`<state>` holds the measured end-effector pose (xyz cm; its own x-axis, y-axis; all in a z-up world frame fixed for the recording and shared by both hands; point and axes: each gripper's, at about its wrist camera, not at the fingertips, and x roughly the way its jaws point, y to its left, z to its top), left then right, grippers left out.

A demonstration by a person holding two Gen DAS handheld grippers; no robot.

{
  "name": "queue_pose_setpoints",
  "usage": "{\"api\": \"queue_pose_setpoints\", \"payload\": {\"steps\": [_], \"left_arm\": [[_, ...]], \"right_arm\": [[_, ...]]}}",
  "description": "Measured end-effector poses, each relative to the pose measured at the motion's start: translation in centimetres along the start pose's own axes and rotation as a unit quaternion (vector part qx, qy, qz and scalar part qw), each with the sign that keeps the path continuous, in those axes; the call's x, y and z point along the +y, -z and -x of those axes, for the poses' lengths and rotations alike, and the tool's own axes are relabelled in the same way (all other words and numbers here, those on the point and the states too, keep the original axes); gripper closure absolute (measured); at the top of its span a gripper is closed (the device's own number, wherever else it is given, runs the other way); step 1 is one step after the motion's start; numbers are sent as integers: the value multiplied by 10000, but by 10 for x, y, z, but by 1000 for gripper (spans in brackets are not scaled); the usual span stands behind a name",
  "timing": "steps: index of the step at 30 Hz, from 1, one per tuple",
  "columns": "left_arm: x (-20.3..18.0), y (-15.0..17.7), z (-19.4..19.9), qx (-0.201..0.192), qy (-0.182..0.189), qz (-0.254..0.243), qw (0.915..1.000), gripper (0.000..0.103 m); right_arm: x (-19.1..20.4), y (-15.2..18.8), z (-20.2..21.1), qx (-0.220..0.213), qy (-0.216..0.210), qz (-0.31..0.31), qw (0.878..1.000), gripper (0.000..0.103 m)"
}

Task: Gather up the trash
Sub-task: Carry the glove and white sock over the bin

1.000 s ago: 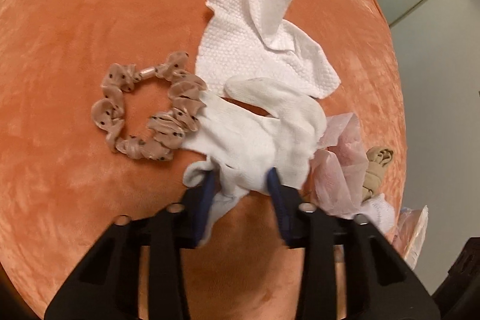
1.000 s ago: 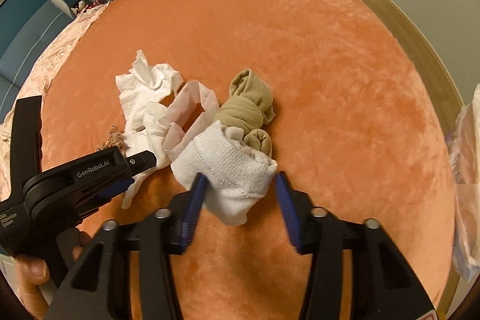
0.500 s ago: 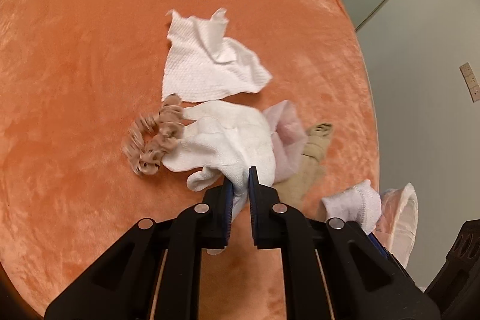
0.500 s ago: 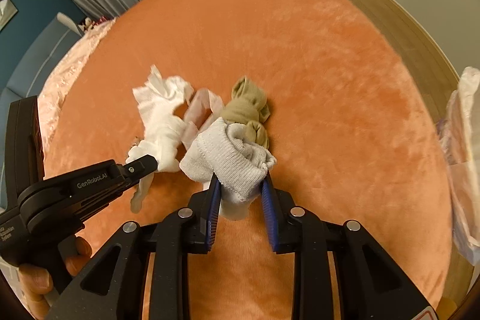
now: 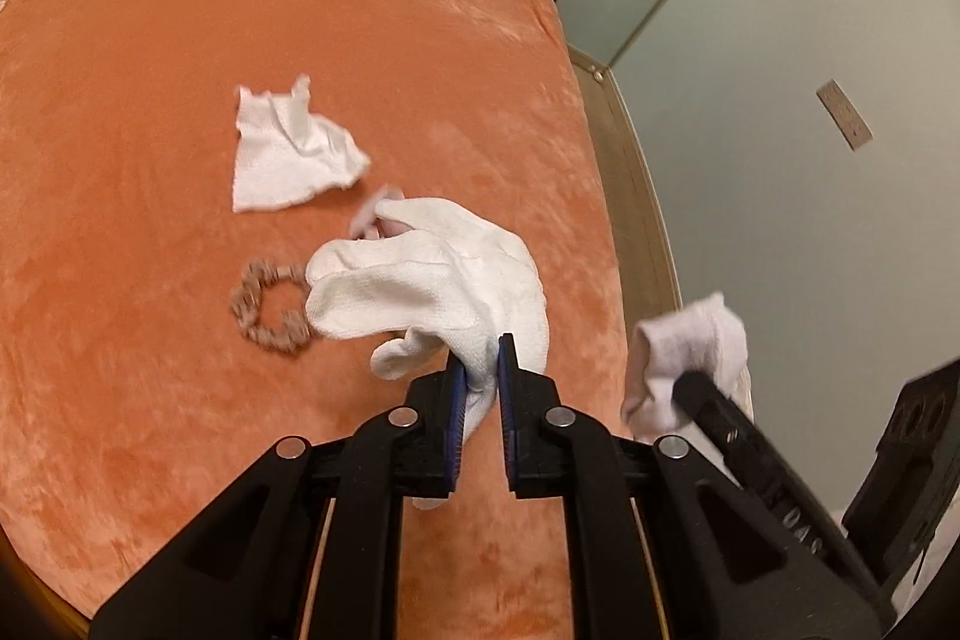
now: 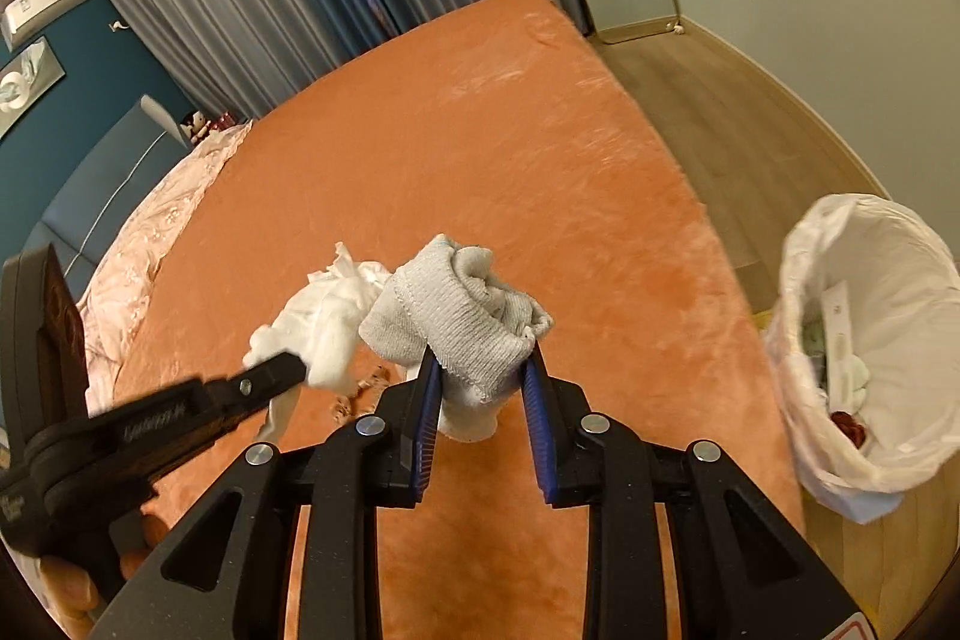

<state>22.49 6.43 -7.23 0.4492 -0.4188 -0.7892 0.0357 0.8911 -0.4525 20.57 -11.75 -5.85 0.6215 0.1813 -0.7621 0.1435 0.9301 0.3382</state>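
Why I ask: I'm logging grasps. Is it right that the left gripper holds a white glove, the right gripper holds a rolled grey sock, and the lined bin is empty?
Not quite: the lined bin already holds trash, as the right wrist view shows. The left gripper does hold the white glove, and the right gripper the rolled grey sock.

Warm, even indoor light, no hard shadows. Strong fisheye bending and dark vignette at the edges in both views. Left view: scrunchie (image 5: 271, 309) and rolled sock (image 5: 690, 352) motion-blurred. Right view: bin liner (image 6: 870, 244) slightly overexposed.
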Motion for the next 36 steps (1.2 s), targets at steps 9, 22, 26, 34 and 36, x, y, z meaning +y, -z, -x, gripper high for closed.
{"api": "queue_pose_setpoints", "payload": {"steps": [9,22,26,34,36], "left_arm": [[-26,43,-16,305,35,-236,9993,93],[-128,46,-16,152,314,-1129,9930,93],[-159,46,-19,118,451,-1443,9884,93],[-218,53,-34,222,756,-2026,9761,93],[-231,55,-37,245,815,-2149,9729,93]], "right_arm": [[-35,23,18,31,80,-276,9996,78],[-99,9,65,-464,298,-666,9963,78],[-122,1,82,-651,423,-764,9941,78],[-169,-10,110,-932,680,-1015,9881,78],[-178,-11,115,-976,741,-1084,9865,78]]}}
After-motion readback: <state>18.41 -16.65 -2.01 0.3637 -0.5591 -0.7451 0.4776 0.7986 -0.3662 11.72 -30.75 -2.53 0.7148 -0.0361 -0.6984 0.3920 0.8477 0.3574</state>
